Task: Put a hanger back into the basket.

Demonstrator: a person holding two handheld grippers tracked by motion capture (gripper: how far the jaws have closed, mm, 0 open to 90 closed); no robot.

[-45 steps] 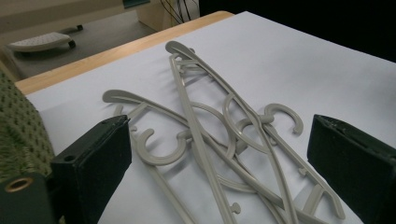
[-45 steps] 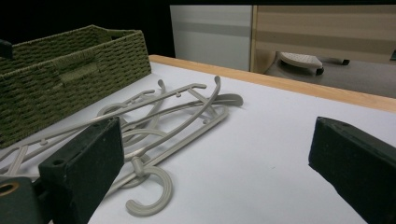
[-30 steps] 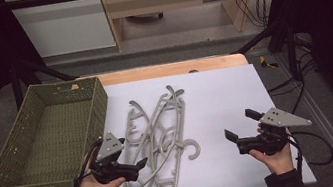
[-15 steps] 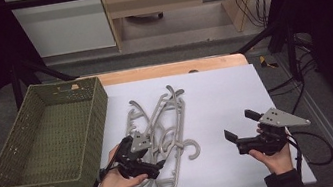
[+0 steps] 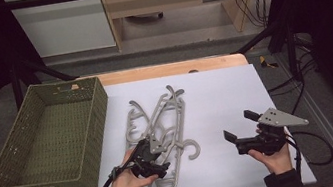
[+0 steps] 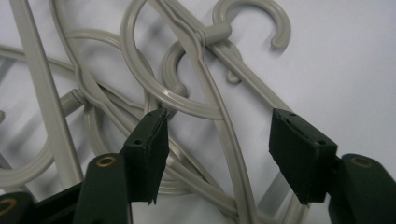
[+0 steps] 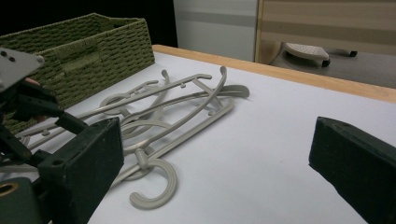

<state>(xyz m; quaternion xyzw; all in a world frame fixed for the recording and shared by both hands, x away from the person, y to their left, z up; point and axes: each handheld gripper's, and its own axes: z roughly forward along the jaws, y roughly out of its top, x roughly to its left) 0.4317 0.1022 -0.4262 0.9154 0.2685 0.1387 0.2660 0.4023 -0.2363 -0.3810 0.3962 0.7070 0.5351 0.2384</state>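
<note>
Near edge of the desk (image 5: 234, 88), white matte sheet over a pale wood top. My left gripper (image 5: 157, 161) sits low over the near end of the hanger pile (image 5: 159, 125), black jaws spread wide; in the left gripper view the jaws straddle a smooth grey plastic arm and nothing is pinched between the flat, block-shaped pads (image 6: 149, 154). One pad's tip touches or nearly touches a curved loop; cannot tell which.

My right gripper (image 5: 241, 126) hovers near the desk's right front corner, well apart from the pile, jaws spread and empty, grey three-cornered plate on top, cable trailing off the edge.

Hangers: several thin, rounded, light-grey plastic ones, tangled and overlapping, lying flat around the desk's middle. One open hook (image 7: 156, 186) curls out at the near right of the heap; the rest fan toward the far edge.

Left edge: a rectangular woven basket (image 5: 8, 164), olive-green, coarse ribbed weave, slotted handle in the far wall, just beside the pile.
</note>
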